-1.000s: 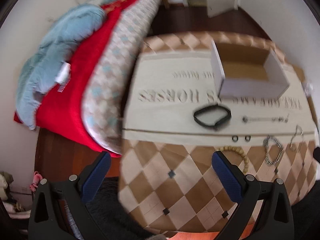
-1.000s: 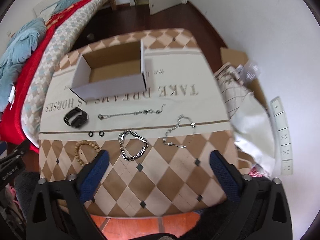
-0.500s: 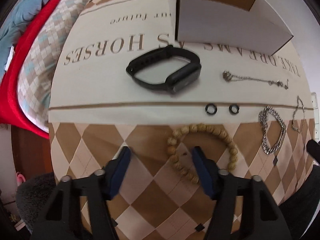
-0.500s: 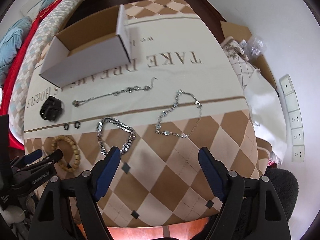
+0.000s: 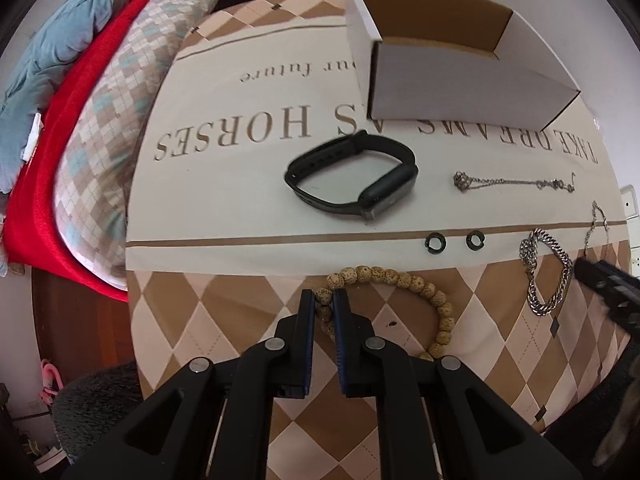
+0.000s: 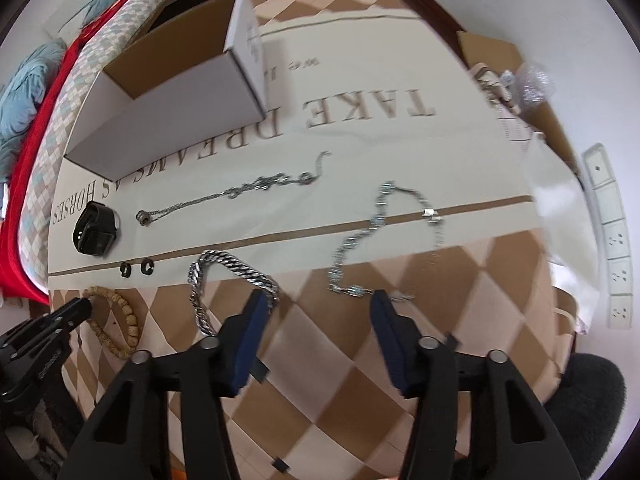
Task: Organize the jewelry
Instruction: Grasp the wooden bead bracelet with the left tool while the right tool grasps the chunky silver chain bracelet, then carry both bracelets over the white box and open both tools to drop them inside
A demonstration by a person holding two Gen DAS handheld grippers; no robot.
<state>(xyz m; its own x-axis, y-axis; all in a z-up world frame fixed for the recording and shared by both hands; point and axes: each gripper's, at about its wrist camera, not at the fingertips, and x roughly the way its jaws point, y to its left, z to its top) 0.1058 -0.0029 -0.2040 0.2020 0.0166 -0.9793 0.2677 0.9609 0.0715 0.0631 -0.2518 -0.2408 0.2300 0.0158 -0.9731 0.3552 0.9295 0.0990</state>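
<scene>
So the left gripper (image 5: 324, 304) is clamped on the tan wooden bead bracelet (image 5: 404, 280), pinching a bead at the left end of its loop, near the front edge of the checkered tablecloth-covered table (image 5: 224, 320). The right gripper (image 6: 316, 304) is spread wide, nothing between its fingers, with one blue finger pad (image 6: 256, 312) touching the chunky silver curb-chain bracelet (image 6: 224, 276) and the other at the thin silver link bracelet (image 6: 360, 240). Toward the back edge sits the open white cardboard box (image 5: 452, 80), with the black fitness band (image 5: 352, 180), a thin silver chain (image 5: 516, 182) and two small black rings (image 5: 454, 242) in front of it.
</scene>
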